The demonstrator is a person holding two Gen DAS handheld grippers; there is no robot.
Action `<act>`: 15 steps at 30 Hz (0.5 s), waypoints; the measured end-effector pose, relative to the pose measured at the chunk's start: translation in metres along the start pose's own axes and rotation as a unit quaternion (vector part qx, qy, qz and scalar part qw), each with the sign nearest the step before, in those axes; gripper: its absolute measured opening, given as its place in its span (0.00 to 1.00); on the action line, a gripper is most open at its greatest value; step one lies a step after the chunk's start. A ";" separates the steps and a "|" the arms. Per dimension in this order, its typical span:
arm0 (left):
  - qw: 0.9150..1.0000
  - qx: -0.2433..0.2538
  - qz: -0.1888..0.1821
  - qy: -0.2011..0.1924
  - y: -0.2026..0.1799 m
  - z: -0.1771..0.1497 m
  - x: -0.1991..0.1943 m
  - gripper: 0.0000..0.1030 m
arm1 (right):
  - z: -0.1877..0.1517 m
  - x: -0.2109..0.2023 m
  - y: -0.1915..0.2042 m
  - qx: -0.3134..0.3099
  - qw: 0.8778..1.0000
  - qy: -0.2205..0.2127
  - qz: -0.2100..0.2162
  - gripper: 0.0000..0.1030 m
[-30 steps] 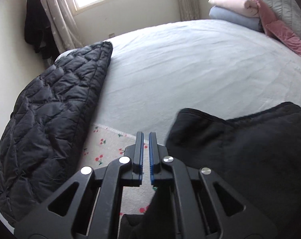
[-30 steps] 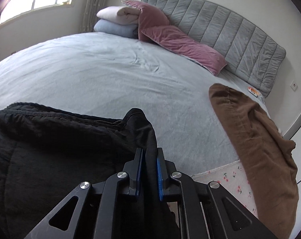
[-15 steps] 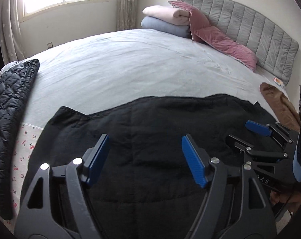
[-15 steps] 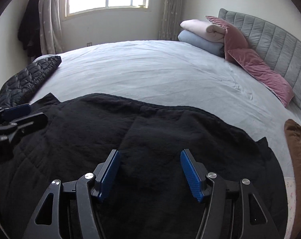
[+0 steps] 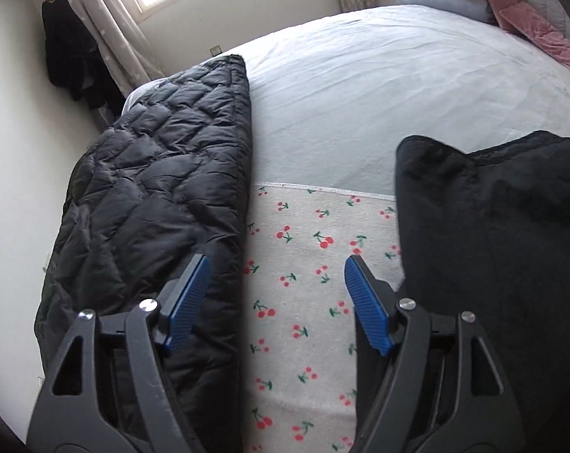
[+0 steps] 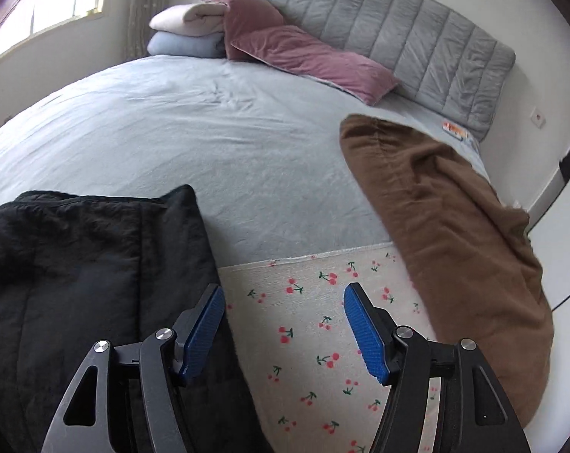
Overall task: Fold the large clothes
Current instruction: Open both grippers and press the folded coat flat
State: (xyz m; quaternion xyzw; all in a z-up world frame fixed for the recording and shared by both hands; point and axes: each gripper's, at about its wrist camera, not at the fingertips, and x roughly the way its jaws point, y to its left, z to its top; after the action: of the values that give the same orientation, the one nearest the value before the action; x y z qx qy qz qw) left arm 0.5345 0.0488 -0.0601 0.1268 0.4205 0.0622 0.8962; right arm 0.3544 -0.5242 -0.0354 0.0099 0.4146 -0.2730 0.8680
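Observation:
A large black garment (image 5: 492,245) lies spread at the near edge of the bed; in the right wrist view it (image 6: 77,283) fills the lower left. My left gripper (image 5: 276,264) is open over the cherry-print sheet (image 5: 304,283), just left of the garment's left edge, with nothing between its fingers. My right gripper (image 6: 284,288) hangs over the same sheet (image 6: 315,321) off the garment's right edge. Its jaws are opening and hold nothing; its left finger stands over the black cloth's edge.
A black quilted jacket (image 5: 153,188) lies along the bed's left side and a brown garment (image 6: 455,226) along the right. Pink pillows (image 6: 304,53), folded blankets (image 6: 183,34) and a grey headboard (image 6: 398,30) are at the far end. Dark clothes (image 5: 70,56) hang by the curtain.
A second ago both grippers were shut on the black garment's edge. They let go, passed open over the spread garment, and now sit at its left and right sides.

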 end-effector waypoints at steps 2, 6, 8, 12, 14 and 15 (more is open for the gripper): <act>0.999 0.009 -0.036 -0.032 -0.016 -0.013 -0.039 0.73 | -0.012 -0.038 0.021 -0.029 0.998 -0.027 0.048 0.66; 0.988 0.019 -0.147 -0.042 -0.070 -0.049 -0.096 0.77 | -0.056 -0.101 0.085 -0.078 0.981 -0.035 0.173 0.67; 0.982 0.028 -0.181 -0.037 -0.097 -0.070 -0.106 0.77 | -0.080 -0.113 0.112 -0.103 0.976 -0.028 0.191 0.67; 0.981 0.038 -0.189 -0.013 -0.104 -0.113 -0.102 0.77 | -0.127 -0.109 0.112 -0.128 0.976 0.002 0.176 0.68; 0.986 0.016 -0.165 -0.020 -0.078 -0.127 -0.100 0.77 | -0.140 -0.098 0.070 -0.082 0.982 0.017 0.170 0.68; 0.990 0.010 -0.139 -0.023 -0.063 -0.132 -0.100 0.77 | -0.145 -0.090 0.043 -0.050 0.986 0.023 0.158 0.68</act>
State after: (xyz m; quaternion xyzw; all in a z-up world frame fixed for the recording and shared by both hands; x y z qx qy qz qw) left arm 0.3695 -0.0109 -0.0850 0.0777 0.4144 -0.0703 0.9040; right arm 0.2256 -0.4107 -0.0742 0.0377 0.4410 -0.1113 0.8898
